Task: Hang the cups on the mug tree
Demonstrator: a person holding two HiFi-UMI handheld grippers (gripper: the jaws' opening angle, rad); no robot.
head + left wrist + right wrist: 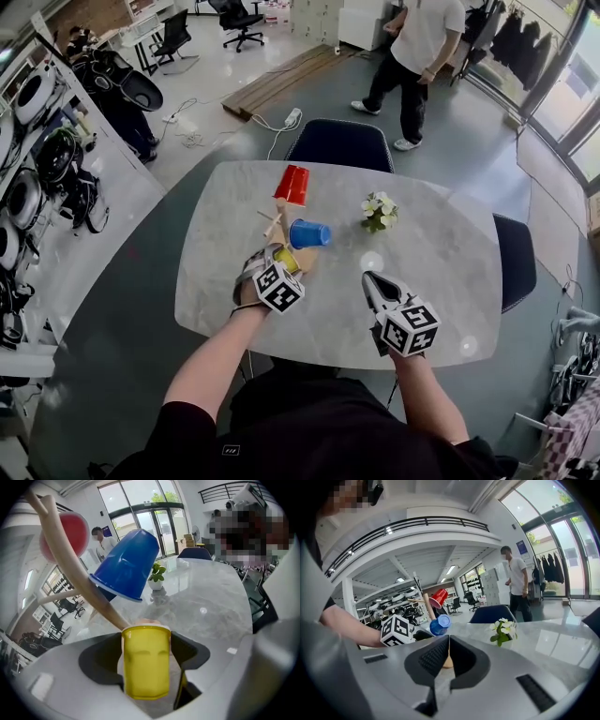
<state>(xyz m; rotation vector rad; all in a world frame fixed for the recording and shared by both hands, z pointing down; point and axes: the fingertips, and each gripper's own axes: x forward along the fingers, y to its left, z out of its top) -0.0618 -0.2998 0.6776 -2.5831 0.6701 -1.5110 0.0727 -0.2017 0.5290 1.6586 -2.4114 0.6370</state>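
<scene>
Gripping the yellow cup (145,672) in the left tool (149,644), right at the mug tree (273,223)'s foot at 12 o'clock. Got blue cup (309,233) hung on its 3 o'clock side, red cup (293,185) up top. Holding right tool (448,644) pinched closed, empty, over the desk (441,272).

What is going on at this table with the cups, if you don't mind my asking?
A person is hanging cups on a wooden mug tree on the marble table. The red cup and the blue cup already sit on its pegs. The left gripper holds the yellow cup between its fingers, close beside the tree's stem. The right gripper is off to the side, shut and empty.
</scene>
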